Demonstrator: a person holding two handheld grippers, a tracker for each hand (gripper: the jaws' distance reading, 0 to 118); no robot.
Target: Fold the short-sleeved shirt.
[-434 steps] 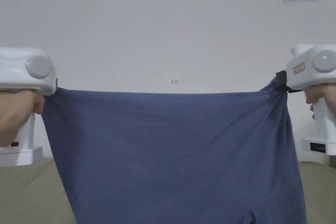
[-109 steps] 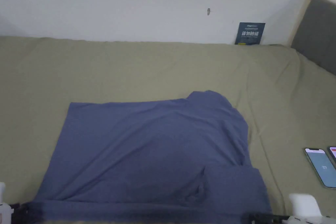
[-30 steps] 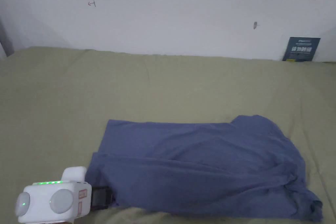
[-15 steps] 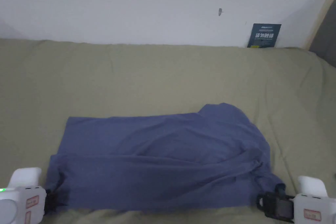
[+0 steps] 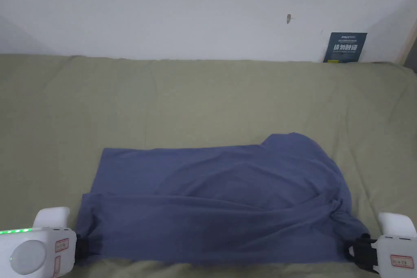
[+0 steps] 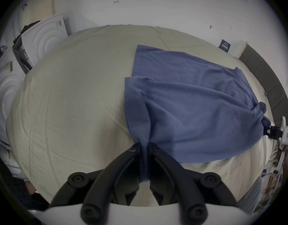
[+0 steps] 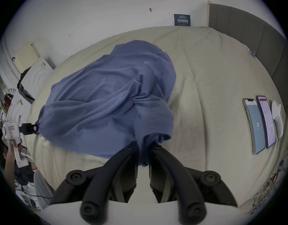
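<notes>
Left gripper [image 5: 79,246] at the bed's near edge, left side: jaws closed to a narrow gap with a bunched corner of the shirt [image 5: 220,201] pinched between them; left gripper view shows blue cloth running down between both jaws [image 6: 144,149]

Shirt: blue, lies across the bed [image 5: 203,95] near its near edge, folded over lengthwise, upper layer wrinkled and sagging between the two grips; far layer flat on the olive sheet. Rounded bulge of cloth at its far right corner

Right gripper [image 5: 356,252] at the near edge, right side: jaws nearly together, holding the shirt's other near corner; right gripper view shows a hemmed bunch gathered between the jaws [image 7: 144,145]

Two phones [image 7: 260,124] side by side near the bed's right edge, well apart from the shirt

Dark card [image 5: 345,47] against the wall at the far right corner
</notes>
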